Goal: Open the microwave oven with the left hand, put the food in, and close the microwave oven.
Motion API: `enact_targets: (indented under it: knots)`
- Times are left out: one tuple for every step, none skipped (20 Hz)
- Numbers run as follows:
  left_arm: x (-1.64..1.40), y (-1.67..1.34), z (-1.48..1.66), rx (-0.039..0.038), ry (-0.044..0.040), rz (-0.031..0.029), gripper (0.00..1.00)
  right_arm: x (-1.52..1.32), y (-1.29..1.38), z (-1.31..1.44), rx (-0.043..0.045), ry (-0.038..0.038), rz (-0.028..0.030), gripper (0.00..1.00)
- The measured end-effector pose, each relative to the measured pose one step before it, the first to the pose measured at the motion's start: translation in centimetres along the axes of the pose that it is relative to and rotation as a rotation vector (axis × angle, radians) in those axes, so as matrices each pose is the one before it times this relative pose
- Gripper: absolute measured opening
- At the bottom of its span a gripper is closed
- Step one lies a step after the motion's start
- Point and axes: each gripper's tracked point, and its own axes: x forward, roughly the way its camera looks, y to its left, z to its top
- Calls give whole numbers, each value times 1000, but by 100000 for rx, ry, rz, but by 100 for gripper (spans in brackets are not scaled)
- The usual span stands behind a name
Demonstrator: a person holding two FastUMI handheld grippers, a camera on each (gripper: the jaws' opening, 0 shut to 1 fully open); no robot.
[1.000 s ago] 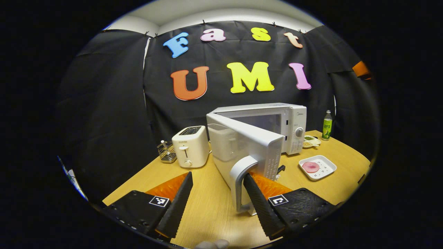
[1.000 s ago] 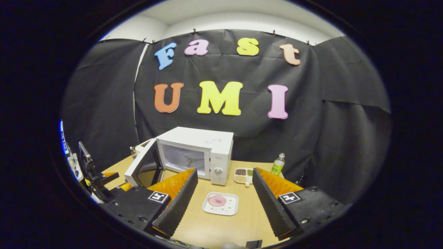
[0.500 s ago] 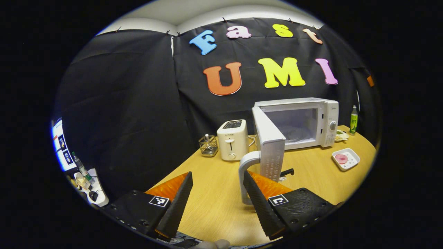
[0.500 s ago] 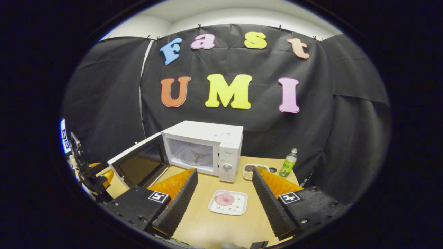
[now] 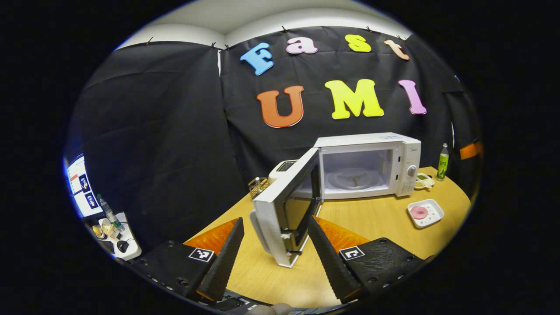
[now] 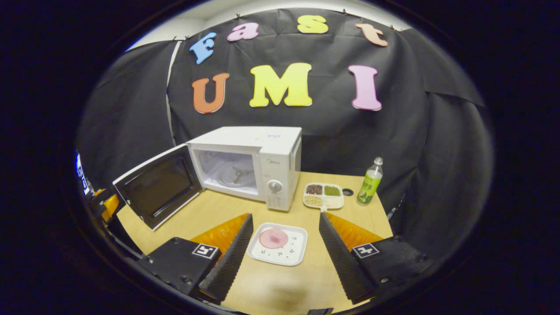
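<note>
Black cloth walls close in a booth where a wooden desk (image 6: 210,208) carries the scene, its biggest item a white microwave oven (image 6: 262,162) standing at the far side. Its door (image 5: 284,218) hangs wide open on the left, swung toward the near edge and showing the bare turntable (image 5: 352,178) inside, so the opening step looks done and the cavity ready for loading. Behind the door, a toaster (image 5: 282,166) and a wire rack (image 5: 258,186) stand by the far wall. To the right of the oven sit a divided tray of grains (image 6: 323,195) and a green bottle (image 6: 369,181), set out of the loading path.

Near the front edge lies the food, a pink round (image 6: 273,237) on a small white plate (image 6: 293,253), well in front of the oven's control panel. The right gripper (image 6: 283,249) hovers with its jaws spread wide, the plate lying between them yet untouched, a stance that suggests a pickup is next. The left gripper (image 5: 274,247) also has its jaws spread, the free edge of the door between them with no visible pinch; in its view the plate lies far right on the desk.
</note>
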Motion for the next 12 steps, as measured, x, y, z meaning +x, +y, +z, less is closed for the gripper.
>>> enact_targets:
  knots:
    - [-97, -1184, 926, -837, -1011, -1780, 88, 1204, -565, -1349, 1870, 4042, 543, 94]
    - [-53, -1360, 839, -803, -721, -1786, 88, 1245, -432, -1339, 3159, 4695, 907, 87]
    - [84, -1120, 983, 157, -1451, -1002, 88, 1218, -354, -1252, 3550, 4338, 1190, 83]
    - [144, -983, 941, 400, -1293, -1139, 88, 1352, -318, -965, 2926, 3546, 1249, 79]
    - [119, -1115, 882, 325, -1348, -925, 88, 1260, -598, -1003, 3302, 4165, 430, 78]
    - [110, -1038, 879, 145, -1182, -1287, 88, 1316, -596, -923, 2090, 4108, 607, 75]
    - [182, -921, 817, 498, -1182, -678, 88, 1272, -450, -530, 1747, 2907, 807, 72]
    - [310, -916, 673, 216, -908, -662, 88, 1166, -598, -487, 1274, 3513, -155, 67]
    - [212, -829, 561, -149, -843, -704, 88, 1132, -816, -726, 903, 3659, -651, 65]
    - [114, -944, 659, -551, -1267, -959, 88, 832, -409, -388, 1699, 3001, 316, 50]
    - [212, -1064, 639, -600, -712, -1428, 88, 899, -175, -208, 744, 1795, 1023, 49]
    - [135, -643, 419, -149, -697, -605, 88, 667, -238, 23, 363, 1455, 590, 59]
